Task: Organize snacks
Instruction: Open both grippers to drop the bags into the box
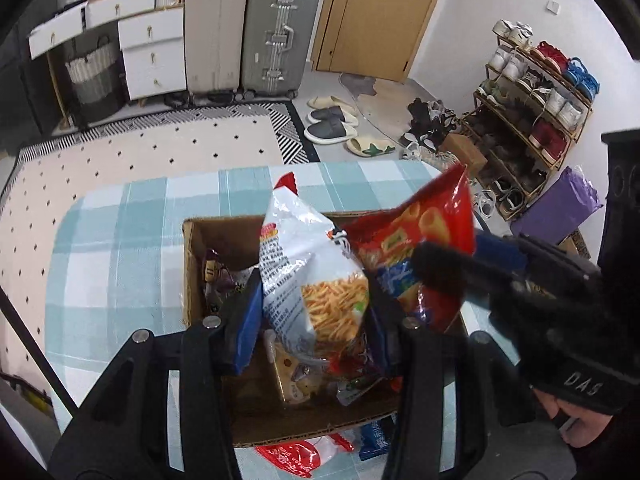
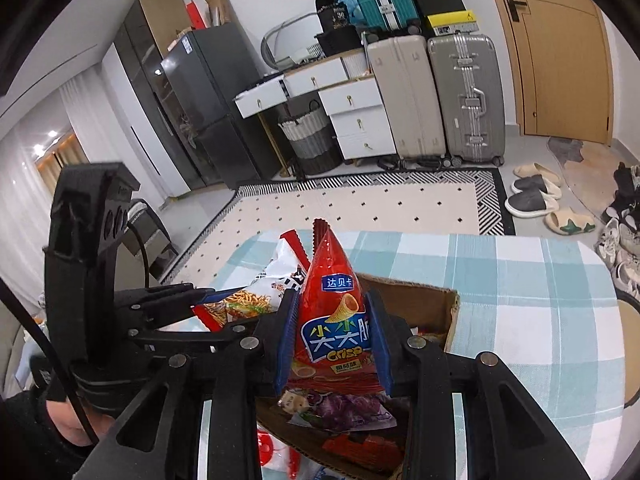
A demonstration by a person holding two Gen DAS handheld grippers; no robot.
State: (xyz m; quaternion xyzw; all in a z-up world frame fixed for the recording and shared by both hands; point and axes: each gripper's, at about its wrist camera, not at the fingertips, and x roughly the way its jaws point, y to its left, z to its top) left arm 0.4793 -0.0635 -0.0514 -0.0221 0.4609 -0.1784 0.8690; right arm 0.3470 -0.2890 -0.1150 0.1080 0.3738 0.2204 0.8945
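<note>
A cardboard box (image 1: 192, 264) with several snack packets stands on the blue checked tablecloth (image 1: 120, 248). My left gripper (image 1: 312, 308) is shut on a white bag of potato sticks (image 1: 304, 264) and holds it upright over the box. My right gripper (image 2: 334, 340) is shut on a red bag of cone crisps (image 2: 332, 320), also over the box (image 2: 436, 304). The red bag (image 1: 424, 232) and the right gripper (image 1: 480, 268) show at the right of the left wrist view. The white bag (image 2: 260, 292) and left gripper (image 2: 192, 300) show at the left of the right wrist view.
Loose packets (image 1: 304, 452) lie on the cloth in front of the box. Beyond the table are a dotted rug (image 1: 140, 148), suitcases (image 1: 248, 32), a white drawer unit (image 1: 152, 52), slippers (image 1: 332, 120) and a shoe rack (image 1: 532, 92).
</note>
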